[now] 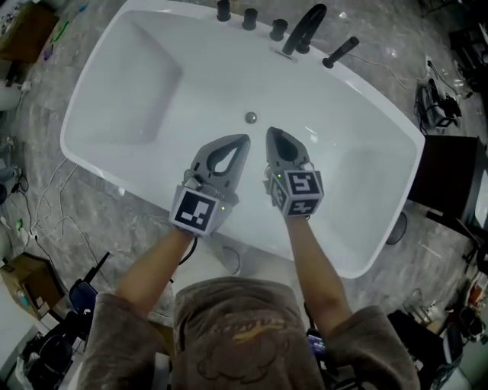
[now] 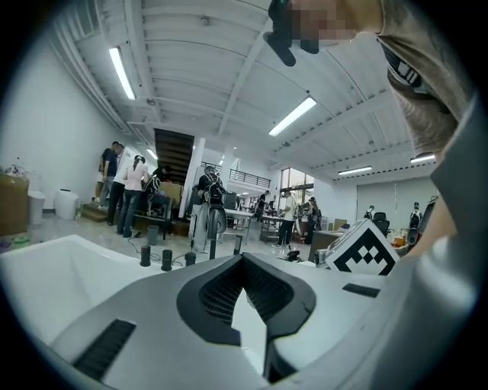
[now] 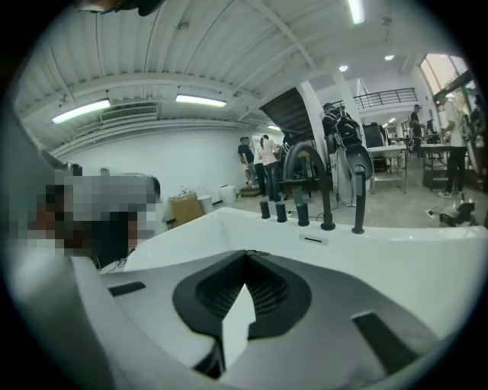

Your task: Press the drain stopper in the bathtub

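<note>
- A grey marbled floor (image 1: pixel 47 148) carries a white bathtub (image 1: pixel 91 91).
- Cables (image 1: pixel 47 196) trail left of the bathtub; a black chair (image 1: pixel 450 181) stands right of it.
- A cardboard box (image 1: pixel 27 32) sits beyond its left end.

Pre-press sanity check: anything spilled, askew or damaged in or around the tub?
Nothing stands out. The bathtub holds nothing but its drain stopper. The black faucet and knobs stand upright on the far rim. The left gripper and right gripper are over it, jaws together, empty. Loose cables lie on the floor at left.
</note>
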`<state>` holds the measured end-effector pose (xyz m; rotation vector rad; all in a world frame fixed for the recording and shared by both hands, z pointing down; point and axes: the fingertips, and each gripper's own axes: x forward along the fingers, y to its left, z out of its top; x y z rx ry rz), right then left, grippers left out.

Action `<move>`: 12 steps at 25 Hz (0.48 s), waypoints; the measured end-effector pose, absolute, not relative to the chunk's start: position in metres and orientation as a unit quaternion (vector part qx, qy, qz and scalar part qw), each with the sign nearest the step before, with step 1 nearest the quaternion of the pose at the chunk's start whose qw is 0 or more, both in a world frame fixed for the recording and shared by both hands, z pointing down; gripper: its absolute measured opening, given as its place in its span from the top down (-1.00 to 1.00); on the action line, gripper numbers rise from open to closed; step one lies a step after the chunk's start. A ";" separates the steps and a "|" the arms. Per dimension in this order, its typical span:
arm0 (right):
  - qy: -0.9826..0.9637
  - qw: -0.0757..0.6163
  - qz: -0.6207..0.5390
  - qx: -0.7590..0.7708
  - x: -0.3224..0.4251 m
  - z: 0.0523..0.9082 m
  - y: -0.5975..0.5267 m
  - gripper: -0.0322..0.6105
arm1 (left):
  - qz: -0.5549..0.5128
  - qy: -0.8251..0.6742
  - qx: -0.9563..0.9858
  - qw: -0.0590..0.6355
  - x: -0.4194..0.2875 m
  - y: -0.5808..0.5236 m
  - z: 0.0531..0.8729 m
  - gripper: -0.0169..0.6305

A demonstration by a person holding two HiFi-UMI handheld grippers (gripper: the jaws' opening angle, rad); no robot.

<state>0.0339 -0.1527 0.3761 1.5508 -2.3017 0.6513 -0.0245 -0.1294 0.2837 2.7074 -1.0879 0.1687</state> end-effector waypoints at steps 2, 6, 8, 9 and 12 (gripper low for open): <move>-0.808 0.135 0.216 0.532 0.028 0.350 -0.145 0.90 | 0.055 -0.373 0.920 0.110 -0.025 -0.120 0.264 0.94; -0.823 0.120 0.195 0.520 0.021 0.301 -0.130 0.90 | 0.050 -0.378 0.918 0.110 -0.027 -0.105 0.227 0.94; -0.829 0.109 0.188 0.516 0.018 0.278 -0.124 0.90 | 0.046 -0.378 0.918 0.110 -0.026 -0.098 0.211 0.94; -0.832 0.104 0.185 0.512 0.016 0.268 -0.121 0.90 | 0.044 -0.377 0.919 0.109 -0.025 -0.094 0.204 0.94; -0.844 0.093 0.174 0.500 0.011 0.241 -0.105 0.90 | 0.044 -0.371 0.921 0.110 -0.022 -0.079 0.186 0.94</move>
